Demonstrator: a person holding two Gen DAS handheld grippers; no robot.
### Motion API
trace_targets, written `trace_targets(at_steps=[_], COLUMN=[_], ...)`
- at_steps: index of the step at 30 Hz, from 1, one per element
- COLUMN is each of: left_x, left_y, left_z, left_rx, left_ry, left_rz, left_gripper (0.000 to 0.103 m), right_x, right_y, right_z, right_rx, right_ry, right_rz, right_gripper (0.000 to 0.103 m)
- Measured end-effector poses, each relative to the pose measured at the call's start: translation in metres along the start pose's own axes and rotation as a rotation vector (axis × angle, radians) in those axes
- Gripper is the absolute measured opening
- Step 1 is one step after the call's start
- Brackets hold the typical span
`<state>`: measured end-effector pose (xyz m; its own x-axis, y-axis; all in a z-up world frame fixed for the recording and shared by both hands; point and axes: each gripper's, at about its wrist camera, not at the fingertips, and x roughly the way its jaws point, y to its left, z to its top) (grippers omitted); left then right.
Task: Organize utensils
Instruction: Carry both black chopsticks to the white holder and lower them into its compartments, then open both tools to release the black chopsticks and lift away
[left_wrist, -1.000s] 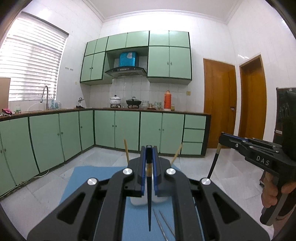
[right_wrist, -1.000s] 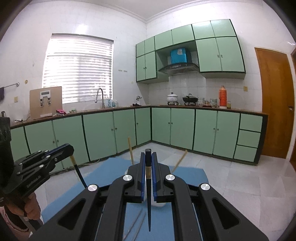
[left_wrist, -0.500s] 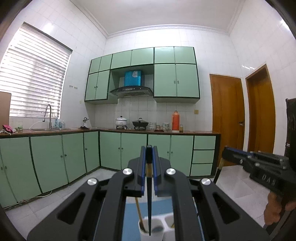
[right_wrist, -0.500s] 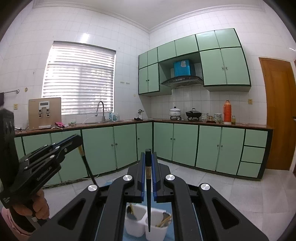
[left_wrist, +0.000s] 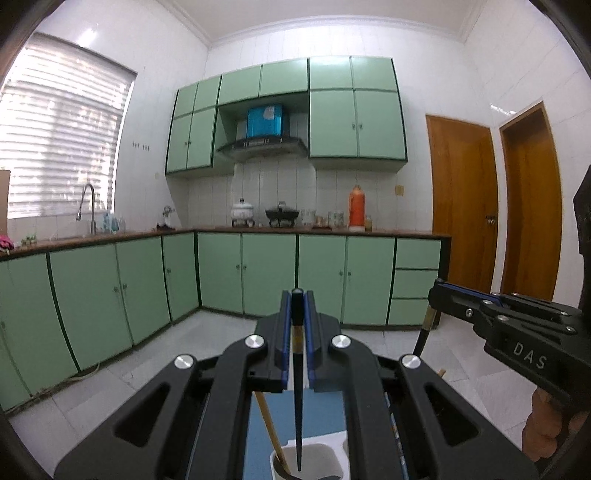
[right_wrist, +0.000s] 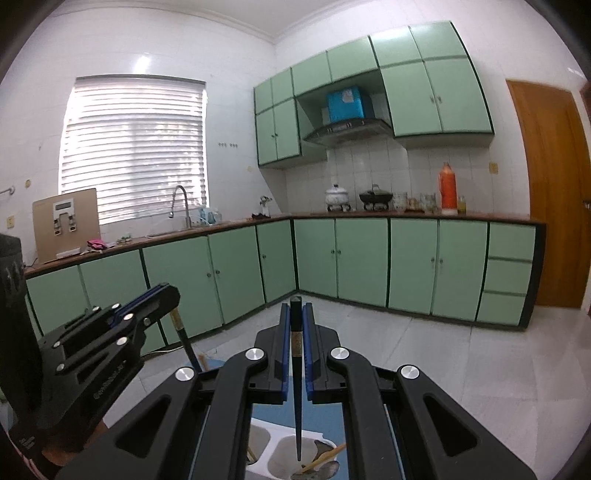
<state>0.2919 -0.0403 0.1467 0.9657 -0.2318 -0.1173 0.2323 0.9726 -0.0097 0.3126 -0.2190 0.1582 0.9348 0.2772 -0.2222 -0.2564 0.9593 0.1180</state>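
Half a second ago each chopstick tip hung above the white holder; now both wrist views have tipped a little further down and the tips sit lower against the holder's mouths, so I judge the drop-in to be nearly ready rather than done, since both chopsticks are still gripped. The left hand-held gripper (left_wrist: 297, 314) is clenched on a dark chopstick (left_wrist: 298, 406) that points straight down over a white utensil holder (left_wrist: 314, 454) standing on the blue mat (left_wrist: 325, 410); its tip appears just inside the rim, beside one bamboo-handled utensil (left_wrist: 269, 424) already leaning in that cup. The right hand-held gripper (right_wrist: 294, 321) is likewise clenched on a second dark chopstick (right_wrist: 297, 398), whose tip hangs over the right-hand compartment of the holder (right_wrist: 275, 443), where a light wooden chopstick (right_wrist: 325, 456) and what looks like a metal spoon lie tilted. Counted: two hand-held grippers, two dark chopsticks in grasp, one holder with two compartments showing, and two or three utensils already stored; the exact number inside is partly hidden by the gripper bodies.
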Motion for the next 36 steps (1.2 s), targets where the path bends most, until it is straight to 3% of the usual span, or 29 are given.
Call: trace_targets(at_steps=[22,34,36], left_x=[0.043,0.036,0.03], left_y=[0.035,0.043,0.043], left_z=[-0.055,-0.059,-0.058], left_rx=[-0.033,-0.038,-0.042], left_ry=[0.146,0.174,0.164], left_rz=[0.011,0.035,0.04], left_gripper=[0.006,0.007,0.013], right_x=[0.052,0.041,0.035], right_y=[-0.008,-0.015,-0.017], right_z=[-0.061,-0.059,-0.056], right_rx=[0.029,0.024,0.018], right_ry=[0.14,0.137,0.124], right_rz=[-0.021,-0.101,-0.109], right_gripper=[0.006,0.008,0.009])
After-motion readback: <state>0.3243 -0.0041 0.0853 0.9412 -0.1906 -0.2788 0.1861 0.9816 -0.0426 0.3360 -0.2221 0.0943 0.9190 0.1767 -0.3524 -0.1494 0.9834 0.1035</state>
